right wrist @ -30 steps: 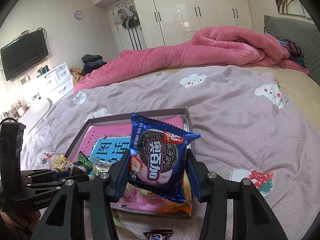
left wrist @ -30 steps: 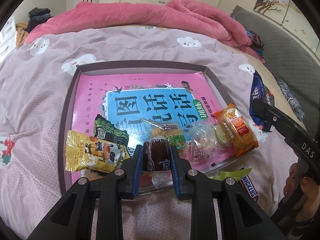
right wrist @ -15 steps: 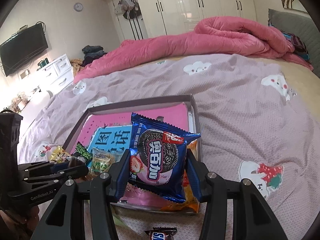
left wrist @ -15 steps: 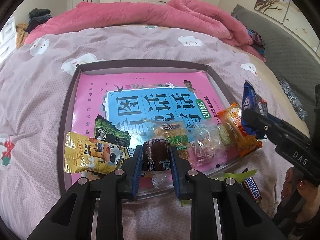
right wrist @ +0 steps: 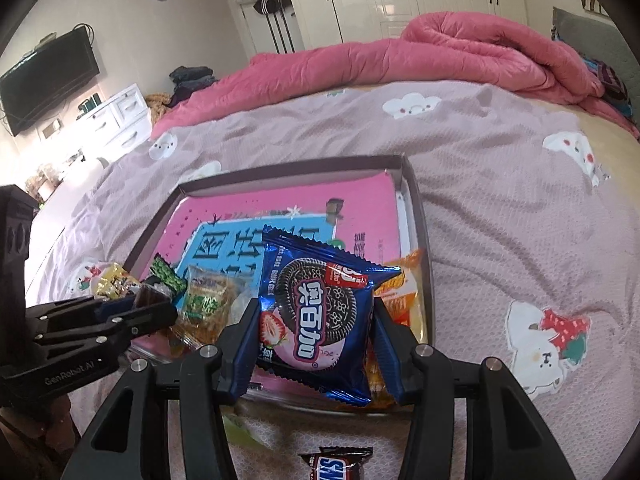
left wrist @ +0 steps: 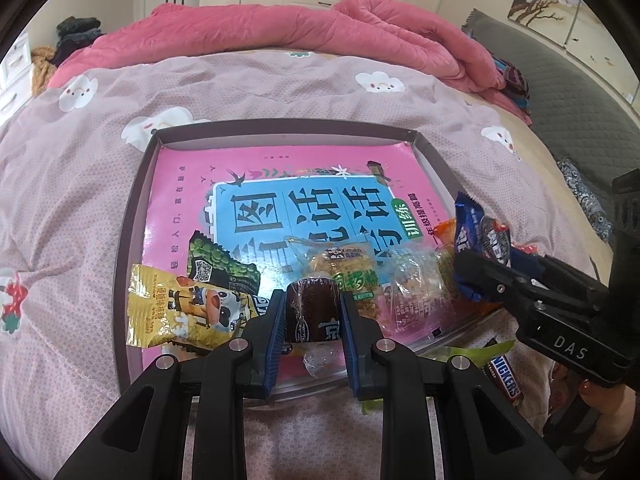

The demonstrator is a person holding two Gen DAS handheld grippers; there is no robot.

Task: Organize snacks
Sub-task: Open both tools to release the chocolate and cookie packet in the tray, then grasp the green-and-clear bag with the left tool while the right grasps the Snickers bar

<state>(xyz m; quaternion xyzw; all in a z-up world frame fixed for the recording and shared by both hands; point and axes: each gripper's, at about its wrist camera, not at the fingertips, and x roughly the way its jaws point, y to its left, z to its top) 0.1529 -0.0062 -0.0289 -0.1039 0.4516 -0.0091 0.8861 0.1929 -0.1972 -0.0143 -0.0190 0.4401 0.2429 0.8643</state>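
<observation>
Tongs on the left (left wrist: 312, 320) pinch a dark wrapped cake (left wrist: 311, 312) above the tray's (left wrist: 136, 208) near edge; right tongs (right wrist: 314, 344) clamp a blue cookie packet (right wrist: 320, 312) over the tray's right corner, on the bed (right wrist: 500, 208)

We see a matt, finely dotted cloth bedsheet (left wrist: 80, 184) under a thin card tray (left wrist: 132, 240) whose printed liner (left wrist: 192, 184) is glossy paper. The Oreo packet (right wrist: 320, 312) is shiny blue foil with crimped ends; the yellow sachet (left wrist: 176, 308) is crinkled, reflective film. The dark cake (left wrist: 310, 312) sits in clear, wrinkled plastic. The pink quilt (right wrist: 400, 56) looks soft and puffy. The left gripper (left wrist: 311, 336) and right gripper (right wrist: 316, 348) are matt black plastic with ribbed blue pads and bright metal screw heads.
</observation>
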